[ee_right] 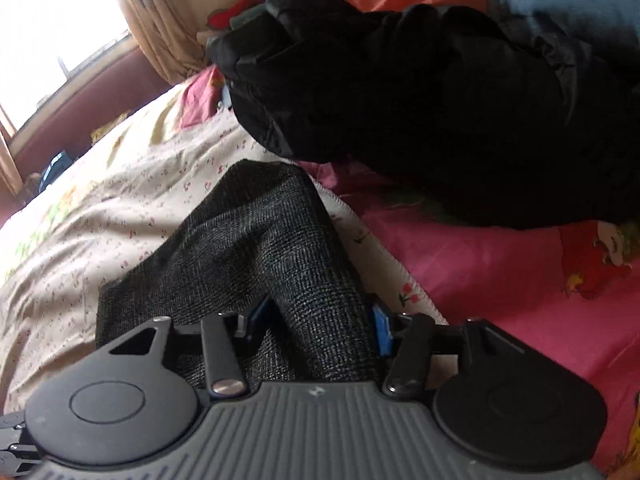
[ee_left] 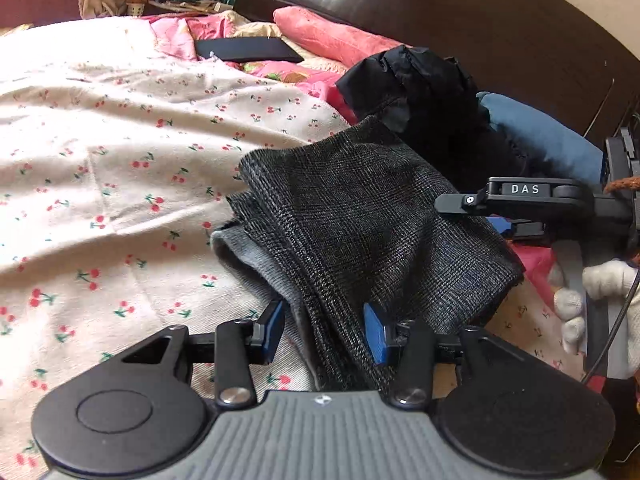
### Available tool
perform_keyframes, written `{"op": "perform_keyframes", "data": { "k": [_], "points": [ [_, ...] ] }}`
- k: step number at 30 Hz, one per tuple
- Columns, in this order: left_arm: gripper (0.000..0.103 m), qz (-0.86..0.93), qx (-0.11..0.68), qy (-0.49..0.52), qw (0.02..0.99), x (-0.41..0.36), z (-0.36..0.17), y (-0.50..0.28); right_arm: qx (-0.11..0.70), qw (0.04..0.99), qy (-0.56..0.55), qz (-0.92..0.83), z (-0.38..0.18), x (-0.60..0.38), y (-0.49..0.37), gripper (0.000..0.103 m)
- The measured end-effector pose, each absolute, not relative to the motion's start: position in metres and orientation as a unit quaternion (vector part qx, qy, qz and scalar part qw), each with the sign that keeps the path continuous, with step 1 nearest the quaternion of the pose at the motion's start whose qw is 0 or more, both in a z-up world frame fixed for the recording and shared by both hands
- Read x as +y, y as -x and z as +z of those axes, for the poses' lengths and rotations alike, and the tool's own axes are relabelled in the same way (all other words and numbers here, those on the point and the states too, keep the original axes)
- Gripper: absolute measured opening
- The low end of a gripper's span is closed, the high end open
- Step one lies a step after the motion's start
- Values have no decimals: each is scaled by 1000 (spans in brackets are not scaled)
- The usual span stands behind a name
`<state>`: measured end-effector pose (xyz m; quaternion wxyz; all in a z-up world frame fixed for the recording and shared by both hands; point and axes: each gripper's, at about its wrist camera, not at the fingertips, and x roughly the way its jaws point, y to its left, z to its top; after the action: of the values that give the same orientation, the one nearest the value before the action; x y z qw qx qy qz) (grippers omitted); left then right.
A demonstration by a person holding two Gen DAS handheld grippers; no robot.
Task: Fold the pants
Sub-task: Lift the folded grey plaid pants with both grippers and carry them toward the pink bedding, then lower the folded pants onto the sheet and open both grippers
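The dark grey checked pants [ee_left: 360,216] lie bunched and folded over on the cherry-print bedsheet [ee_left: 100,152]. My left gripper [ee_left: 326,334] has its blue pads apart, with a thick fold of the pants running between them. My right gripper shows at the right of the left wrist view [ee_left: 480,216], its fingers against the pants' far edge. In the right wrist view the pants [ee_right: 256,240] rise in a ridge between the blue pads of my right gripper [ee_right: 320,322], which also stand apart around the cloth.
A black jacket [ee_left: 432,92] is heaped just beyond the pants, also in the right wrist view [ee_right: 420,100], with a blue pillow [ee_left: 540,128] behind it. A pink blanket [ee_right: 500,280] lies to the right. A black flat case [ee_left: 248,50] and a dark headboard [ee_left: 480,12] are farther off.
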<state>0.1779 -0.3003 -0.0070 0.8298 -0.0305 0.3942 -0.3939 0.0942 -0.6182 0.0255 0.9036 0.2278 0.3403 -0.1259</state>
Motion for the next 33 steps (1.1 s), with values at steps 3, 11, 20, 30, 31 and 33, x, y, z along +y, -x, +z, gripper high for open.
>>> {"op": "perform_keyframes", "data": {
  "k": [3,11,20,30,31,33],
  "points": [
    [57,-372,344,3,862,-280,12,-164,282,922,-190,-185,42,-614,-68,52],
    [58,-364,271,-16,891,-335,31,-183,226,961,-134,-90,57,-576,-98,50],
    [61,-329,331,-16,884,-340,-6,-180,300,937,-139,-114,15,-601,-124,26],
    [61,-318,366,-11,875,-354,-18,-100,354,925,-94,-102,22,-579,-52,31],
    [61,-318,361,-33,876,-357,-19,-93,357,922,-100,-109,20,-582,-47,28],
    [61,-328,369,-40,869,-355,-13,-87,344,922,-126,-121,34,-582,-43,30]
  ]
}}
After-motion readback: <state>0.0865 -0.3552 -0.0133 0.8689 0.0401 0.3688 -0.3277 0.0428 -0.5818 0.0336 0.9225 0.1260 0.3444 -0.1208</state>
